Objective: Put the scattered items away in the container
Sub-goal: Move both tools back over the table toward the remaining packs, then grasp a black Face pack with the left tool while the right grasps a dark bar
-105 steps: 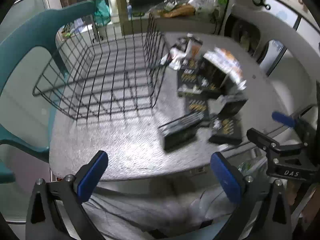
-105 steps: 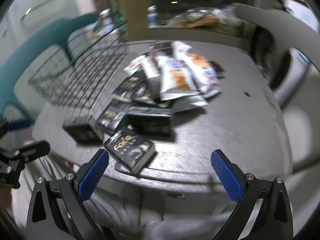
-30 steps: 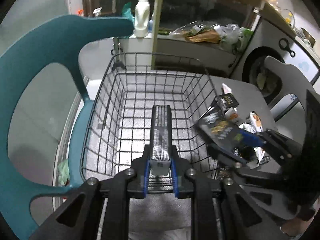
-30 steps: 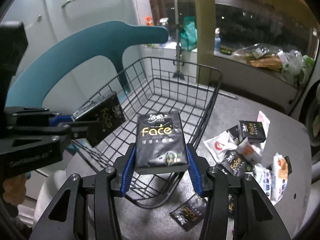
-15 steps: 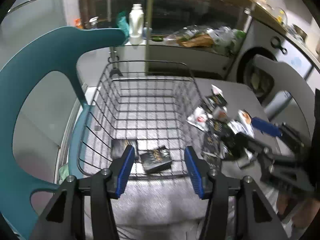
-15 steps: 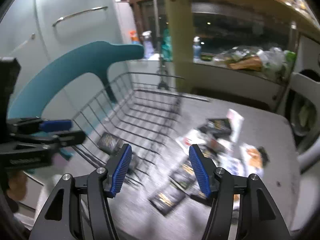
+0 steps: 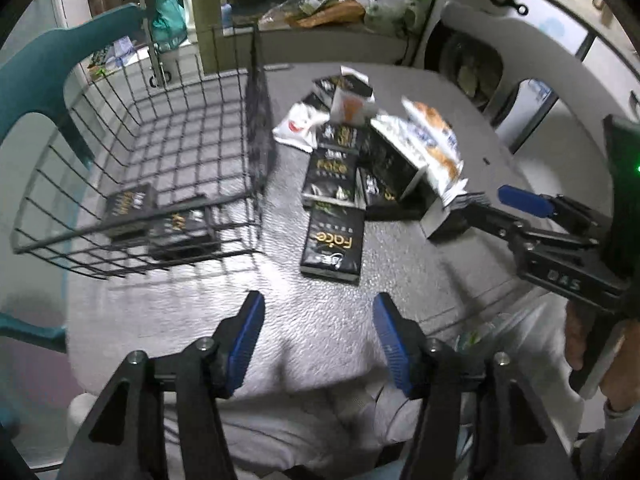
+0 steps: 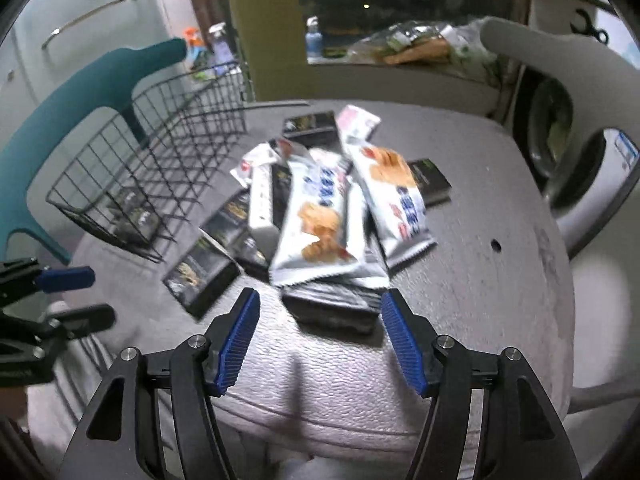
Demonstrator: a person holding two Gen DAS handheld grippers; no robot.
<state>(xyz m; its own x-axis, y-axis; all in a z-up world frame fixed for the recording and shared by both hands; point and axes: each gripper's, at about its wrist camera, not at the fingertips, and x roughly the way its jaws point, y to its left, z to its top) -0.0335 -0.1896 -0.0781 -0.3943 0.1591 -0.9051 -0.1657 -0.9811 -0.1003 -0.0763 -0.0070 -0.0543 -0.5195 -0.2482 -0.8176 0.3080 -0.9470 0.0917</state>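
Both my grippers, left gripper (image 7: 318,330) and right gripper (image 8: 320,338), are wide open and empty near the tabletop's (image 8: 500,300) front edge, so next I'm grabbing the black pack (image 8: 332,304) for the wire basket (image 7: 140,152).

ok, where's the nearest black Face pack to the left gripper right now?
In the left wrist view, the black Face pack lies flat on the table, just right of the wire basket, ahead of the open left hand-held gripper.

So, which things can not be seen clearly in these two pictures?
- Two black packs in the black wire basket: print blurred in the left wrist view; wires and blur obscure them in the right.
- Dark pack before the right hand-held gripper: label covered by a white snack wrapper.
- Person's hand: cut off by the left view's edge.
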